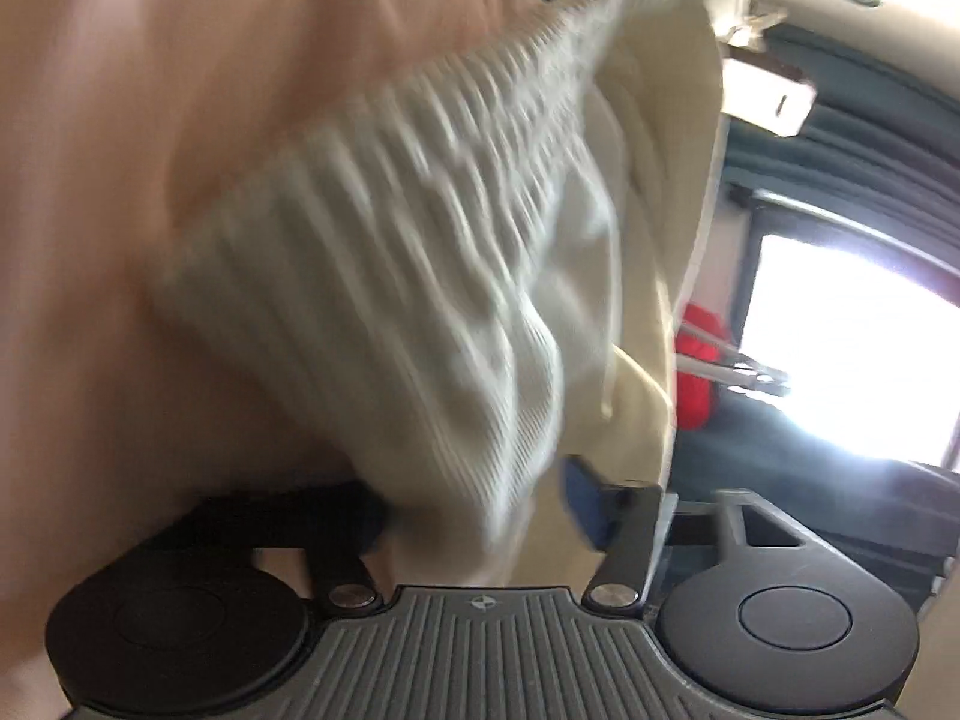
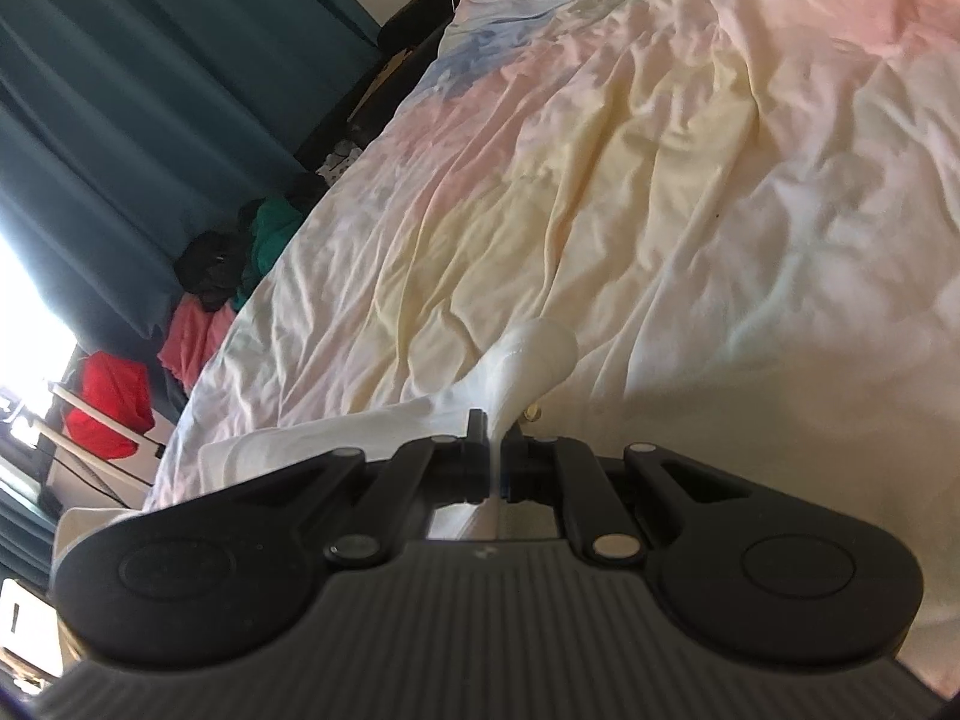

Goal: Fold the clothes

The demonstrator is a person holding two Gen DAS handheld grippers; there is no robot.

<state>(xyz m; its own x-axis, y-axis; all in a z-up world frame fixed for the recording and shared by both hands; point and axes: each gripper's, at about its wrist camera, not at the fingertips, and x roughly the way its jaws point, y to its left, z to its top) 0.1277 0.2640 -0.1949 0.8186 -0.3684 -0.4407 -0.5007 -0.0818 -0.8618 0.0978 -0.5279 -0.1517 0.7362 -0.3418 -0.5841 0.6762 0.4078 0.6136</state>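
A cream garment with a wide ribbed hem (image 1: 420, 276) hangs blurred in front of the left wrist camera and fills the middle of that view. It runs down between the fingers of my left gripper (image 1: 474, 516), which is shut on the bunched cloth; a blue pad (image 1: 579, 498) shows on the right finger, while the left finger is mostly covered. In the right wrist view my right gripper (image 2: 495, 450) is shut on a thin pinch of the same cream garment (image 2: 534, 354), which puffs up just past the fingertips above the bed.
A rumpled pastel duvet (image 2: 690, 168) covers the bed. Teal curtains (image 2: 120, 90) and a bright window (image 1: 840, 348) stand beyond it. A pile of green, black and pink clothes (image 2: 240, 264) lies beside the bed. A red garment (image 2: 108, 408) hangs on a white rack.
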